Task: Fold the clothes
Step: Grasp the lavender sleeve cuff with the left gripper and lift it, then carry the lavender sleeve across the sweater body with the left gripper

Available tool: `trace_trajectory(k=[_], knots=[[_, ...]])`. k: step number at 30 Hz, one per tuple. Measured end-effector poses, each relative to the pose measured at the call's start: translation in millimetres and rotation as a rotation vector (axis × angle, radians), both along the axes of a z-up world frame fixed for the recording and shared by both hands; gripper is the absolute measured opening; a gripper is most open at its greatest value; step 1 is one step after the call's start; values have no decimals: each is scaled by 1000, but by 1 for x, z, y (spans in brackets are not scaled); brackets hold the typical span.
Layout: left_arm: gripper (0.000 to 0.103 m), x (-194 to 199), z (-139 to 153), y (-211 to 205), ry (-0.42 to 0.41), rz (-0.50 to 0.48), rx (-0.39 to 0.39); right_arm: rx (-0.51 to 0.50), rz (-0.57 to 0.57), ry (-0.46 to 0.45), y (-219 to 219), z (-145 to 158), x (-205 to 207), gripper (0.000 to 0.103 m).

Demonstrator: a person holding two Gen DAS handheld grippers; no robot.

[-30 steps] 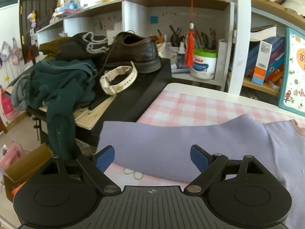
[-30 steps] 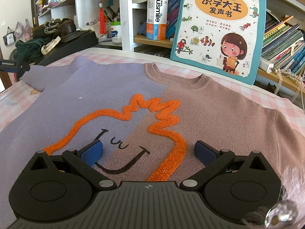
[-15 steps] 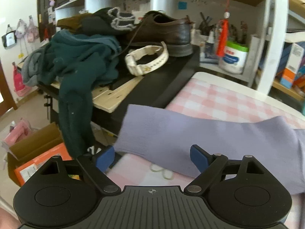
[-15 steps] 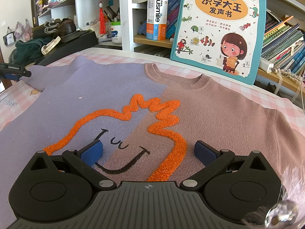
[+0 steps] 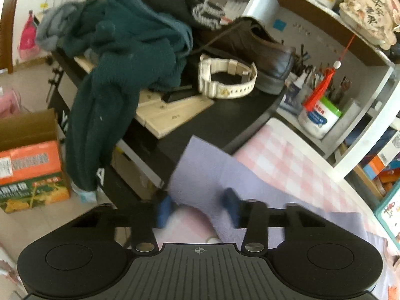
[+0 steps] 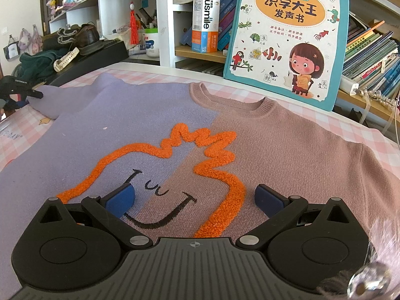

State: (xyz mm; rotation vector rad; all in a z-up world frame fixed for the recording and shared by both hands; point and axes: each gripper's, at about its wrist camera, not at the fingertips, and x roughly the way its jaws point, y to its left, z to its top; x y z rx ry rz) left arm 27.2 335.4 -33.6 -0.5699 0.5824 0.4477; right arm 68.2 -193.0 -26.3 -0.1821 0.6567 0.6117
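Note:
A lilac and dusty-pink sweater (image 6: 155,115) with an orange fuzzy outline and a smiling face lies flat on the pink checked table (image 6: 370,135). Its lilac sleeve (image 5: 210,175) reaches the table's left edge. My left gripper (image 5: 197,206) is at the sleeve cuff, its blue pads (image 5: 231,203) narrowed around the cuff's edge; it also shows in the right wrist view (image 6: 25,92) at the sleeve end. My right gripper (image 6: 195,197) is open and empty, low over the sweater's chest.
A black side table (image 5: 225,117) left of the table holds a dark green garment (image 5: 120,57), a brown shoe (image 5: 252,47) and a white watch (image 5: 225,75). A cardboard box (image 5: 30,160) sits on the floor. Bookshelves and a teal children's book (image 6: 287,40) stand behind.
My left gripper has swung left and tilted down toward the sleeve cuff, and its jaws have narrowed around it. The sleeve end has bunched slightly. The right gripper has not moved.

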Motion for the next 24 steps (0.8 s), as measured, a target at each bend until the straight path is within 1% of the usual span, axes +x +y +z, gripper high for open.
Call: trace_trajectory(k=[3, 6, 7, 11, 15, 20, 24], knots=[[14, -5, 8, -7, -36, -14, 15, 28, -12, 9, -8, 2, -3, 103], [9, -10, 15, -13, -71, -28, 30, 39, -54, -4, -19, 7, -11, 103], [3, -10, 17, -15, -73, -35, 40, 41, -69, -9, -23, 8, -13, 103], [3, -11, 26, -25, -122, -57, 51, 39, -117, -42, -35, 11, -27, 103], [3, -14, 47, -45, -194, -114, 85, 36, -165, -77, -47, 14, -40, 103], [3, -11, 83, -86, -295, -254, 125, 32, -224, -119, -62, 18, -57, 103], [3, 0, 105, -127, -367, -392, 128, 41, -225, -147, -69, 20, -72, 103]])
